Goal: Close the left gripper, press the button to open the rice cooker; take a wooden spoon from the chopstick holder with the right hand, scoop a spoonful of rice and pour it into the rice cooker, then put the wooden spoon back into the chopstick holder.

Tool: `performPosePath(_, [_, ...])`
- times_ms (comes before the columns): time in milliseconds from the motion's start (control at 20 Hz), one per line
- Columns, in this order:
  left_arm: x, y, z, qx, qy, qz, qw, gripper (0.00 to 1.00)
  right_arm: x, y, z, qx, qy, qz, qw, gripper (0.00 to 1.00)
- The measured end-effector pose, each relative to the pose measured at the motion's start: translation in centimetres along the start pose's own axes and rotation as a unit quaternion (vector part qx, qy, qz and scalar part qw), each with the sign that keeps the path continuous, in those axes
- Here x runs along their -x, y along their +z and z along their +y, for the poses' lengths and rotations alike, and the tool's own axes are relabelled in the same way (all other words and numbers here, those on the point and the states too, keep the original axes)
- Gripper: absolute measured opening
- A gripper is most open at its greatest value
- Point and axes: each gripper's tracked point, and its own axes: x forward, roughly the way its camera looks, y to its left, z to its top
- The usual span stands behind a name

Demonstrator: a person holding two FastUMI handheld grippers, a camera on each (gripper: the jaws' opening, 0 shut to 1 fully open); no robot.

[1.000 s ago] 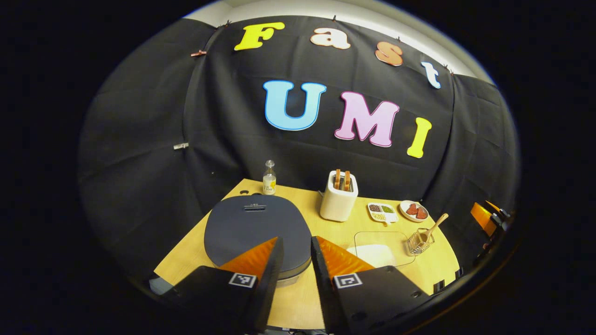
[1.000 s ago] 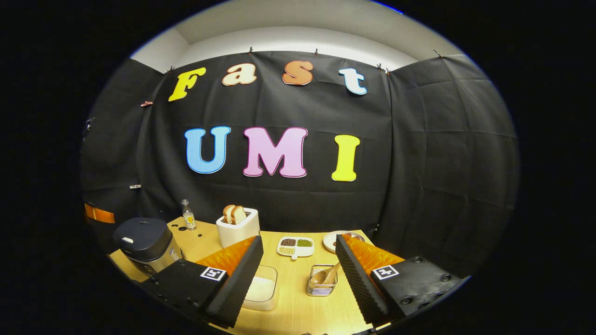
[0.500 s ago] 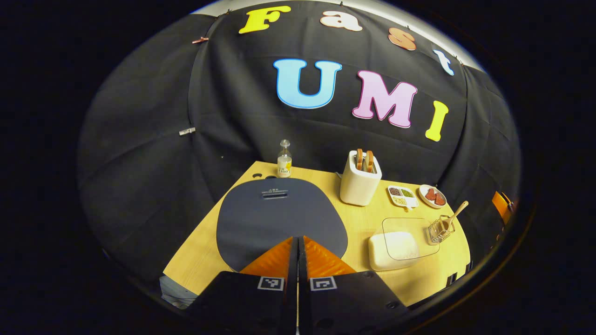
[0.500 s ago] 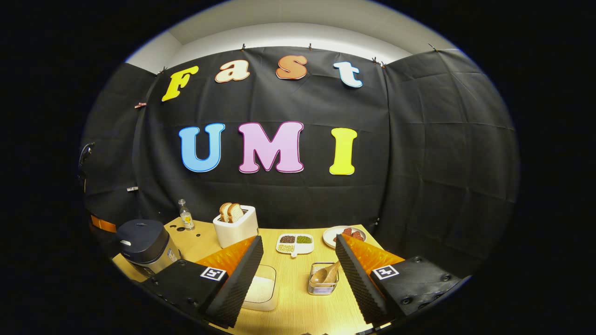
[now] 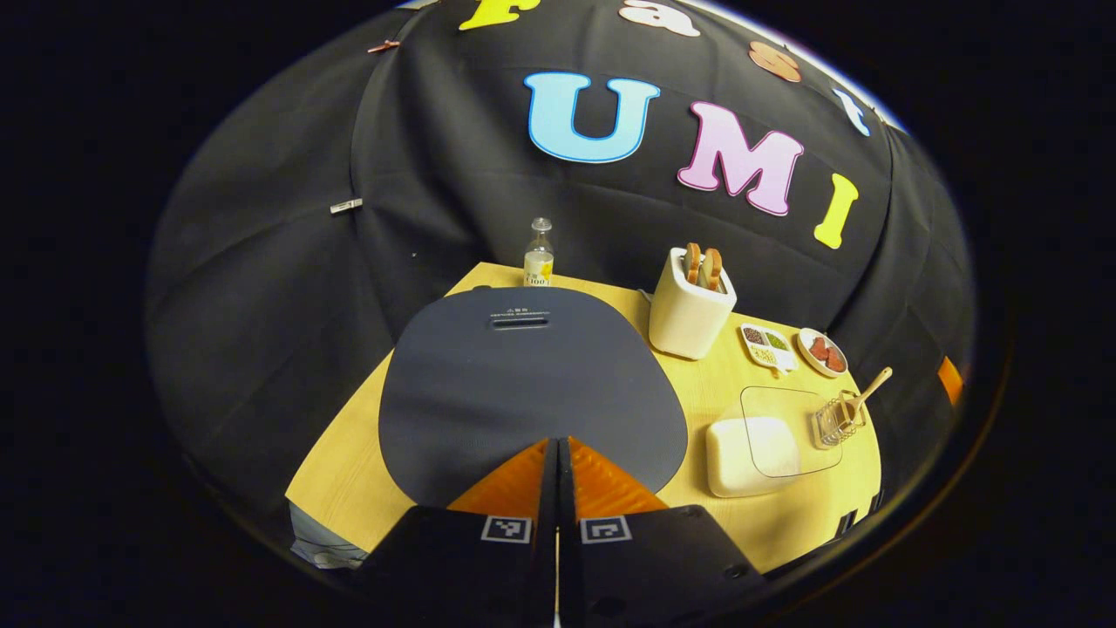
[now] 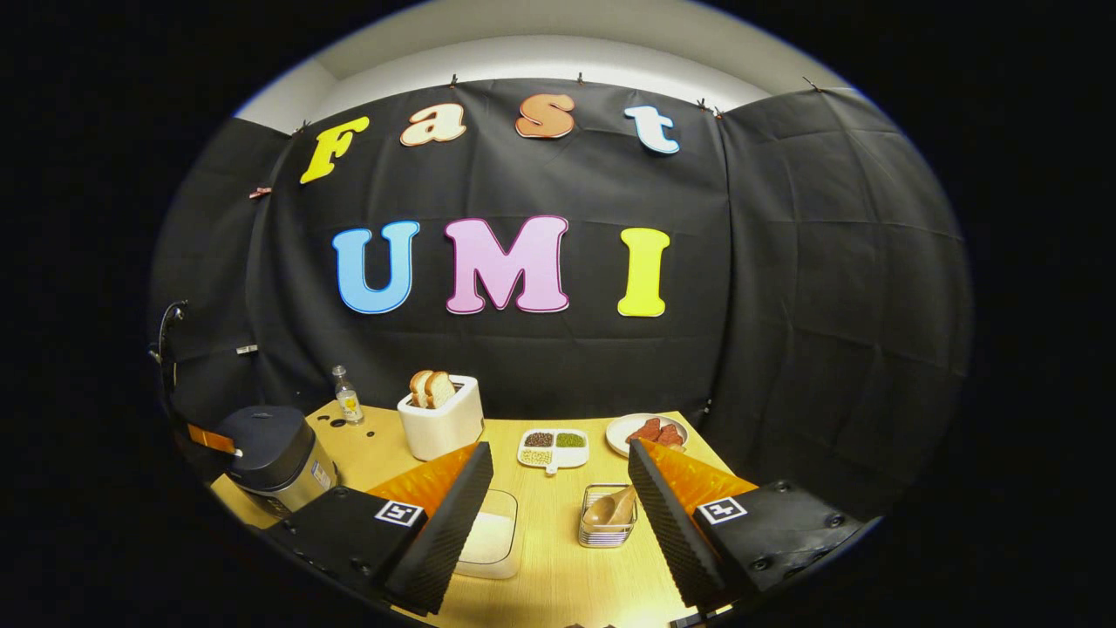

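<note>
The dark grey rice cooker stands with its lid down at the table's left; the rice cooker also sits at the left of the right gripper view. My left gripper is shut with nothing in it, its tips over the near edge of the lid. Whether they touch the lid I cannot tell. The wooden spoon leans in the wire chopstick holder, just ahead between the fingers of my open right gripper. In the left gripper view the spoon and holder are at the far right. The clear-lidded box of rice sits beside the holder.
At the back of the wooden table stand a small bottle, a white toaster with bread slices, a divided dish of beans and a plate with red pieces. Black cloth walls close in behind and on both sides.
The left gripper's fingers have gone from open to shut, and it has moved in over the cooker lid, which now looks larger. The right gripper has barely shifted.
</note>
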Motion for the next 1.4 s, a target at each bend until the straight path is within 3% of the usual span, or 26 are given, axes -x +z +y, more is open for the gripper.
performPosePath(150, [0.0,-0.2,0.1,-0.005,0.007,-0.017,1.0,0.07,-0.1,-0.7,-0.4,0.0,-0.005,0.009,1.0,0.98])
performPosePath(400, [0.0,-0.4,0.3,0.058,-0.011,-0.035,0.998,0.07,-0.3,-1.2,-1.7,-0.002,-0.021,0.018,1.0,0.98])
performPosePath(550, [0.9,0.7,0.1,0.058,0.004,-0.056,0.997,0.07,-0.4,-1.2,-2.0,-0.004,-0.025,0.018,1.0,0.98])
performPosePath(650, [3.3,4.3,0.0,0.05,0.027,-0.13,0.99,0.04,-0.4,-1.1,-2.2,-0.001,-0.025,0.018,1.0,0.98])
performPosePath(750, [7.0,9.7,-0.3,0.032,0.055,-0.223,0.973,0.07,-0.5,-1.1,-2.1,-0.001,-0.022,0.02,1.0,0.98])
performPosePath(850, [10.0,12.0,-0.6,0.026,0.073,-0.261,0.962,0.07,-0.8,-0.9,-2.2,-0.001,-0.021,0.018,1.0,0.98])
performPosePath(1100, [10.7,10.1,-2.1,0.039,0.069,-0.252,0.964,0.1,-1.9,-1.2,-3.2,-0.007,-0.027,0.029,0.999,0.98])
performPosePath(1400, [10.8,8.3,-3.4,0.038,0.058,-0.236,0.969,0.21,-3.4,-3.1,-4.9,-0.019,-0.04,0.058,0.997,0.98])
